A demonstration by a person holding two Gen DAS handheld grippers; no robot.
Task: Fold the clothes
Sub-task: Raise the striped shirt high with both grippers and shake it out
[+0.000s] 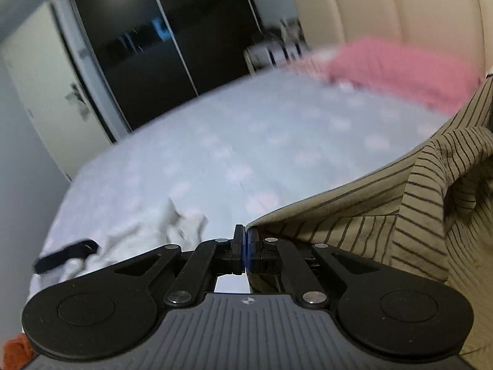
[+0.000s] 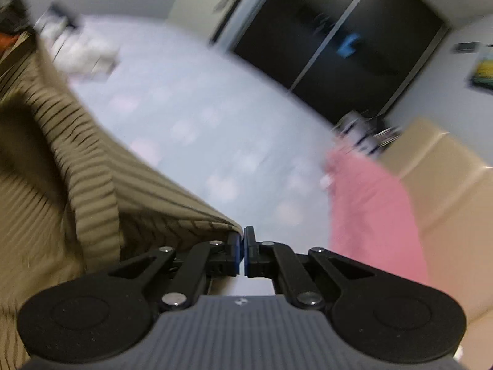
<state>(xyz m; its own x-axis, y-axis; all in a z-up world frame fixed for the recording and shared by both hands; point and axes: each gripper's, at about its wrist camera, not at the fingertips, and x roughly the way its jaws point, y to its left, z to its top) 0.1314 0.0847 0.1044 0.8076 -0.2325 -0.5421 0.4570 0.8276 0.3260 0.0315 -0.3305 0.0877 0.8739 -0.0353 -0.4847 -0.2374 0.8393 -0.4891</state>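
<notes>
Striped shirt [image 1: 369, 215]: tan, dark pinstripes, hanging above bed [image 1: 215, 141]; edges clamped in left gripper [image 1: 246, 239] and right gripper [image 2: 242, 240].

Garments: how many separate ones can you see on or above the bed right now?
3. The striped tan shirt hangs between the left gripper and right gripper; a white garment lies near the bed's edge; pink fabric sits by the headboard. More may be hidden.
</notes>
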